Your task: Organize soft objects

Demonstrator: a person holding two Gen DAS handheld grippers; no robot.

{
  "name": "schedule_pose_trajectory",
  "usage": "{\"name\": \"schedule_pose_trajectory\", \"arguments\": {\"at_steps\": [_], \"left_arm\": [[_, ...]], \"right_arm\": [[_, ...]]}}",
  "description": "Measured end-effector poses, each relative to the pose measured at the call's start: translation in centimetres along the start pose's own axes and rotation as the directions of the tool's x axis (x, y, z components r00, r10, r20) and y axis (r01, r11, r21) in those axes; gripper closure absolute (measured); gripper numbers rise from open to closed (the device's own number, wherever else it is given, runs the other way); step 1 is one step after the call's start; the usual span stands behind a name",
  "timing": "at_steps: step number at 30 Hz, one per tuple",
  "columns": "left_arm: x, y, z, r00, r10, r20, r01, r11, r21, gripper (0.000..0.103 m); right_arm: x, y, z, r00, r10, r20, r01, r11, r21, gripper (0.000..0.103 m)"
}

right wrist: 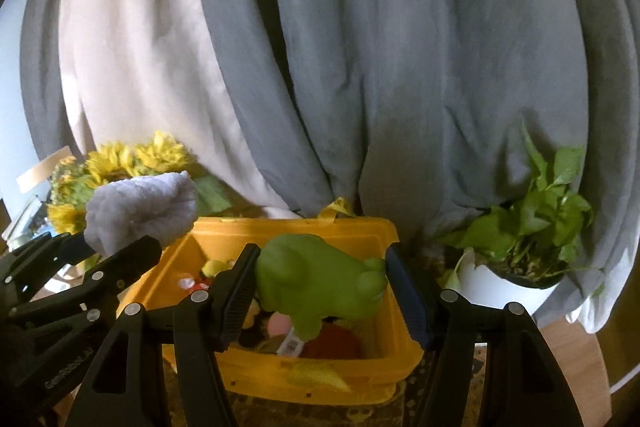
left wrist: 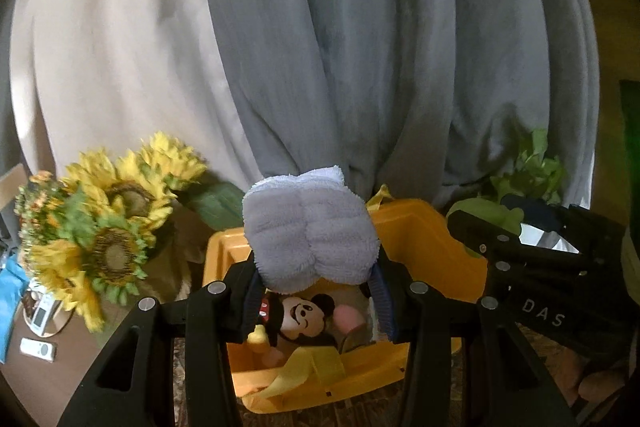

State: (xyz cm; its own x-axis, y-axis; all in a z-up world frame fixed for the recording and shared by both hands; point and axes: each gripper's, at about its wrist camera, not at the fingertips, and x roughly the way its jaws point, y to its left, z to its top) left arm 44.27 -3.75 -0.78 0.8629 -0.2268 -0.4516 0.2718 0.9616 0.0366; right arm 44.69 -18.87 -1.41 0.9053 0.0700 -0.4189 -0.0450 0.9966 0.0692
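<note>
left gripper (left wrist: 316, 291) is clamped on a lavender plush mitt (left wrist: 310, 227), jaws partly closed around its lower edge, held above the yellow bin (left wrist: 432, 239). right gripper (right wrist: 320, 291) is pinching a green frog toy (right wrist: 316, 279) between fairly wide jaws, also over the bin. bin already holds a mickey plush (left wrist: 300, 319) and other soft toys, so both drops look near done.

risks – the two grippers sit close together over the same opening, so releasing at once could make the fingers clash. the mitt bulges wide over the near-left rim and could catch or flop outside if let go there. the frog looks rubbery and held only by its sides, so it may slip early. sunflowers (left wrist: 116, 215) on the left and potted plant (right wrist: 532, 227) on the right stand near enough to get knocked on the way out.
</note>
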Motion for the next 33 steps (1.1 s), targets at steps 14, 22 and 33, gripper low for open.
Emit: {"name": "schedule_pose_trajectory", "arguments": {"at_steps": [14,22,33], "left_arm": [[7.4,0.5,-0.8,0.993,-0.041,-0.11,0.04,0.999,-0.007,0.056],[10.4,1.2,-2.0,0.973,-0.069,-0.219,0.06,0.997,-0.046,0.034],[6.1,1.8,-1.8,0.985,0.007,-0.175,-0.02,0.997,-0.073,0.016]], "right_arm": [[6.8,-0.9,-0.7,0.995,-0.016,-0.099,0.015,1.0,-0.005,0.038],[9.3,-1.1,-1.1,0.986,-0.046,-0.157,0.045,0.999,-0.008,0.03],[7.6,-1.6,-1.9,0.981,-0.042,-0.187,0.053,0.997,0.053,0.03]]}}
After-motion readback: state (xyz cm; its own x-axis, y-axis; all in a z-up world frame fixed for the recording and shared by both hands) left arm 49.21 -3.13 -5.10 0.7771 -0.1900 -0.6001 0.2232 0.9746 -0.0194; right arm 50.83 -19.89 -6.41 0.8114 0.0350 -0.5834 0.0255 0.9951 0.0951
